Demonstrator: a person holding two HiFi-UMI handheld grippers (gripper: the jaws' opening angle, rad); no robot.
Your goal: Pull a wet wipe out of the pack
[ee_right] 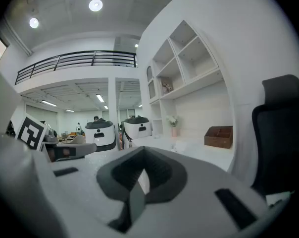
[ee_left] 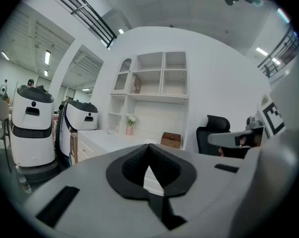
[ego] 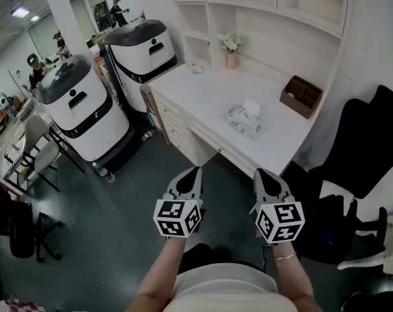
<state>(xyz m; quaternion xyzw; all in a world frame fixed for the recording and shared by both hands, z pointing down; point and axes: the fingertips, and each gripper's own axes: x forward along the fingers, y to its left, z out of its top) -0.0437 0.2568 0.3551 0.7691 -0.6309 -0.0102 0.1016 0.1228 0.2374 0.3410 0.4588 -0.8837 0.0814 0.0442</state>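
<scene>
The left gripper hangs over the floor, jaws pinched together on nothing, well short of the white desk. Ahead and to its right, the wet wipe pack lies flat near the desk's front edge, its long axis running along that edge, with 1 wipe poking up. The right gripper, also closed and empty, is nearer, with the pack almost straight ahead of it.
</scene>
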